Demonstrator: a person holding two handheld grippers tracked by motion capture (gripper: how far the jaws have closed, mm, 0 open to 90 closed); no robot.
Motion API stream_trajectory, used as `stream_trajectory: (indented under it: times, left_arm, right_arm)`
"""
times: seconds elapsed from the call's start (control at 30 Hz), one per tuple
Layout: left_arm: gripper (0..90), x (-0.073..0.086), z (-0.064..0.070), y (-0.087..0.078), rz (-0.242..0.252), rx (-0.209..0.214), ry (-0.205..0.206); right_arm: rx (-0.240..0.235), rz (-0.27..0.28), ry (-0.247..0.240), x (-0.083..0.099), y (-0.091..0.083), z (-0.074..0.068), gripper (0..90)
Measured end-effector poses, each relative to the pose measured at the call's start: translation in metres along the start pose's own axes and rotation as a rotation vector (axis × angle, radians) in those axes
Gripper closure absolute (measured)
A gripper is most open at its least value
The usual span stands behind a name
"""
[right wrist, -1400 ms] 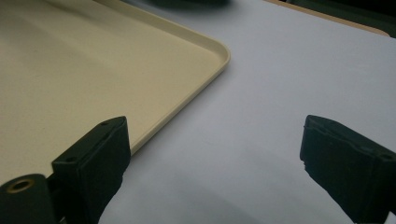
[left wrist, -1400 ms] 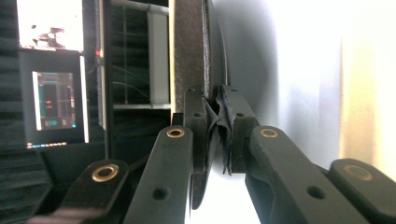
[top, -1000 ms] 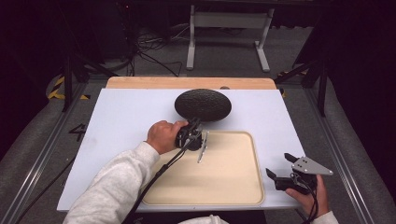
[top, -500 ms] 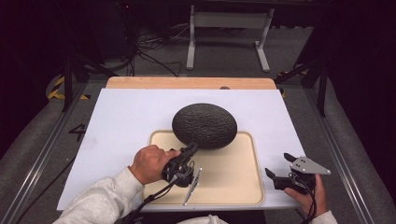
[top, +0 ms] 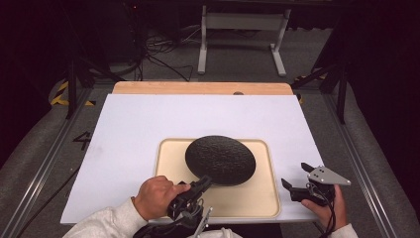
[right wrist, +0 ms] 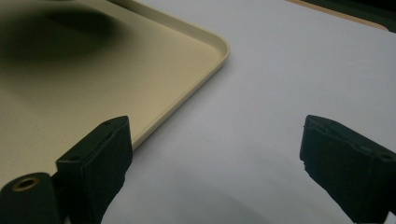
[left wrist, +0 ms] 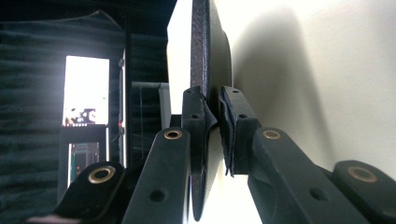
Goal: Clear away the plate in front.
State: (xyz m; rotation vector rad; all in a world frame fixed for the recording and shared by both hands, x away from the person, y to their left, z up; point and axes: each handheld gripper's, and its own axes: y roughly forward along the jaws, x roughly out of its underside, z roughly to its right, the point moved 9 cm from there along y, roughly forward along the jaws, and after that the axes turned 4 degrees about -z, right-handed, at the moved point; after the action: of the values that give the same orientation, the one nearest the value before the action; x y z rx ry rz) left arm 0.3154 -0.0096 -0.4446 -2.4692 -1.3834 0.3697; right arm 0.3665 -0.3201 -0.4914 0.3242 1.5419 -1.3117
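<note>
A round black textured plate (top: pixel 220 159) hangs over the beige tray (top: pixel 257 198), held by its near rim. My left gripper (top: pixel 203 184) is shut on that rim, and in the left gripper view the plate (left wrist: pixel 205 56) stands edge-on between the pads (left wrist: pixel 233 126). To the right of the tray, my right gripper (top: pixel 297 181) rests open just above the white sheet with nothing in it. Its own view looks between the spread jaws (right wrist: pixel 212 154) at the tray's corner (right wrist: pixel 219 49).
The tray lies on a white sheet (top: pixel 138 134) that covers a wooden table (top: pixel 198 88). Behind the table are a metal stand (top: pixel 237 29) and cables on the floor. Metal rails run along both sides of the table.
My left gripper has carried the plate from the far edge of the tray back toward the person, and it now hangs over the tray's middle. The right gripper has barely moved.
</note>
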Motion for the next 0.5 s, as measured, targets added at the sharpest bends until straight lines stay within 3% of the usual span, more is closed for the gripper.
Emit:
stream_trajectory:
  times: [0.13, 0.17, 0.27, 0.5]
  left_arm:
    - [80.4, 0.001, 0.011, 0.004, -0.002, 0.021, 0.017]
    - [80.4, 0.003, 0.017, 0.004, -0.008, 0.048, 0.002]
    - [82.6, 0.006, 0.024, 0.004, -0.011, 0.070, -0.007]
    - [84.9, 0.022, 0.036, 0.011, -0.040, 0.101, -0.038]
  right_arm:
    - [0.002, 0.000, 0.003, 0.000, 0.000, 0.001, 9.6]
    - [0.003, 0.000, 0.003, 0.000, 0.000, 0.001, 9.5]
    - [0.003, 0.001, 0.004, 0.000, 0.000, 0.001, 9.3]
    - [0.004, -0.001, -0.002, 0.001, 0.000, 0.000, 9.3]
